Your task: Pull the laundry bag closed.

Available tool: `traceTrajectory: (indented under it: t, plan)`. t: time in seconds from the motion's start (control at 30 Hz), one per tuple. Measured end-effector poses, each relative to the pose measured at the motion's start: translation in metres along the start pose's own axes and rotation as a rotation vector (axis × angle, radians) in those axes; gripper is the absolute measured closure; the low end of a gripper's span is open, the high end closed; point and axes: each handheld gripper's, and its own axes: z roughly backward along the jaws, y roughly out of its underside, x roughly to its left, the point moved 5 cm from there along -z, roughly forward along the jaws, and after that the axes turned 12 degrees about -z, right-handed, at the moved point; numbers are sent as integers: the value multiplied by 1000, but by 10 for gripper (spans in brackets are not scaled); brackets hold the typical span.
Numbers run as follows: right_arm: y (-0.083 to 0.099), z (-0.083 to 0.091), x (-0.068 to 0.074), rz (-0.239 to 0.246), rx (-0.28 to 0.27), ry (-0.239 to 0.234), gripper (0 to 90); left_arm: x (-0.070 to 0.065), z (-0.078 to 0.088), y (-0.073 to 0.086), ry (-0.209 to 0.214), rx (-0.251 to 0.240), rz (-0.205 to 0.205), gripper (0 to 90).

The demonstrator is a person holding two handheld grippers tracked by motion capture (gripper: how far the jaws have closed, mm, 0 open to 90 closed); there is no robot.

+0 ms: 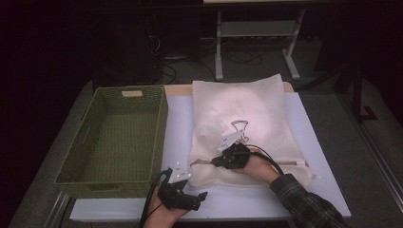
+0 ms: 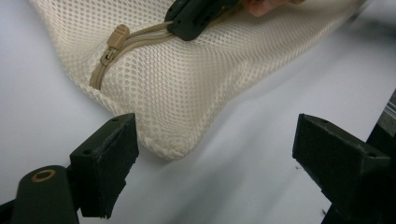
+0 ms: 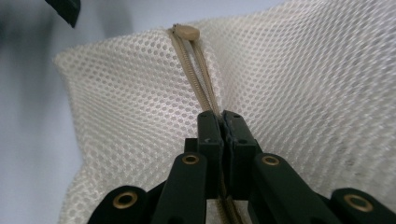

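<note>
The right tongs (image 3: pixel 220 122) are clamped together on the tan zipper (image 3: pixel 194 77) of a cream mesh laundry bag (image 1: pixel 247 118) lying on the white tabletop (image 1: pixel 313 142), beside a green woven basket (image 1: pixel 76 173). The left tongs (image 2: pixel 215 168) stand wide apart just short of the bag's corner.

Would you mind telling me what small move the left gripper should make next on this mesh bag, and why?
Probably close the left gripper on the mesh bag corner between its open jaws. The right gripper is shut on the zipper, and the slider sits near that corner, so anchoring it should help.
</note>
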Motion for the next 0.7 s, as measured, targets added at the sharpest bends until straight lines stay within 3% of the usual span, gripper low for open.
traceTrajectory:
  t: [0.27,0.53,0.7]
  plan:
    - [-7,30,-6,-33,-100,-8,867,8,3,-23,-7,-41,10,137]
    - [0,41,-8,-34,-112,-2,867,27,-3,-55,-30,-56,10,158]
    - [4,48,-10,-31,-121,7,867,42,-11,-62,-27,-52,32,203]
